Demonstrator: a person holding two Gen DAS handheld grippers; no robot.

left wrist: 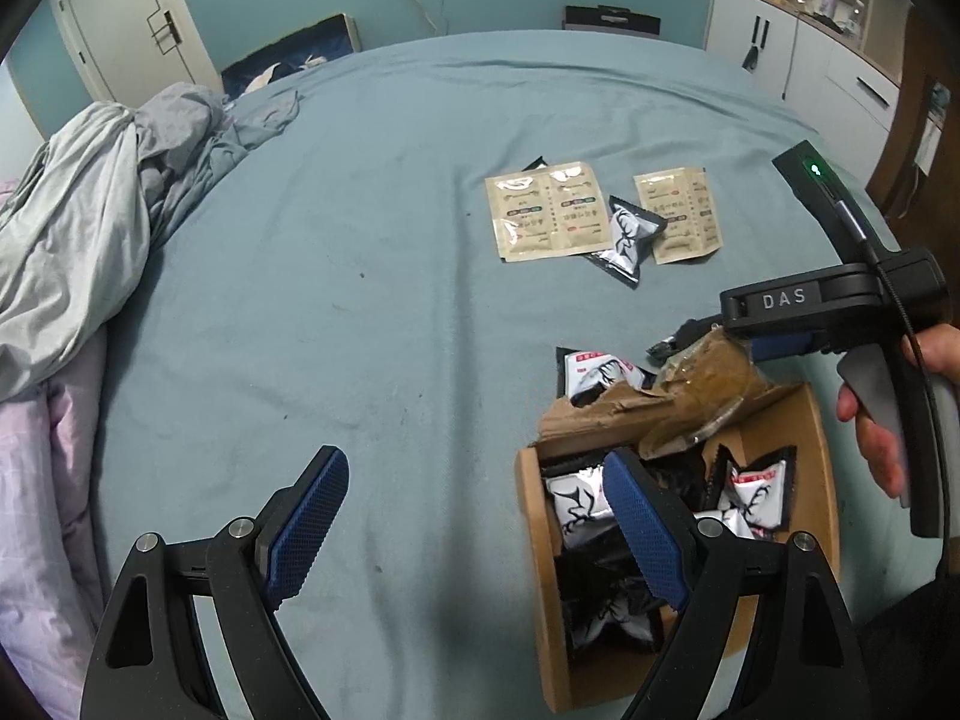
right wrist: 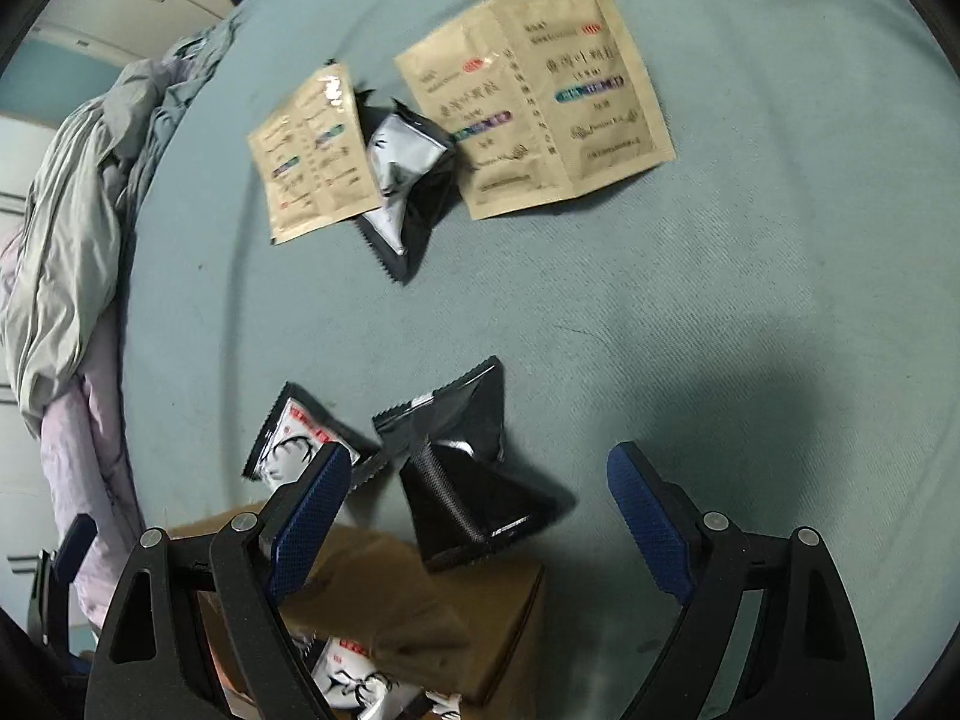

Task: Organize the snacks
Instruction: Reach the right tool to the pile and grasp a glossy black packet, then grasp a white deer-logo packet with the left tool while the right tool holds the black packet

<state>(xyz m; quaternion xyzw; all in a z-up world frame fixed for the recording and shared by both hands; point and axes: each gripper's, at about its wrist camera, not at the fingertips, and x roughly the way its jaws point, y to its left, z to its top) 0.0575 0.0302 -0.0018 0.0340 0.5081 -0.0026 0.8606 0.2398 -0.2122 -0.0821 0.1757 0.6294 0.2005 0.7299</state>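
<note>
A brown cardboard box point(left wrist: 819, 438) with torn flaps sits on the blue-green bed sheet point(left wrist: 372, 276) at the near right, holding several black-and-white foil snack packets printed with antlers point(left wrist: 579, 507).

The left gripper point(left wrist: 474, 519) hovers over the sheet at the box's left edge, its blue-padded fingers spread wide with nothing between them; the right-hand finger overlaps the box opening in this view.

The right gripper point(right wrist: 480, 516) is also wide open and empty. From the left wrist camera its black body sits just beyond the box's far right corner, above a crumpled brown plastic wrapper point(left wrist: 714, 381) (whether it touches the wrapper is hard to tell).

Just ahead of the right gripper's fingers, a black foil packet lying face down point(right wrist: 465, 468) rests on the sheet beside another antler-printed packet point(right wrist: 294, 438), both just past the box's far flap.

Farther off lie two beige paper sachets with printed labels point(right wrist: 534, 96), with one more black-and-white packet point(right wrist: 405, 174) between them. A rumpled grey duvet point(left wrist: 90, 222) is heaped at the far left.
</note>
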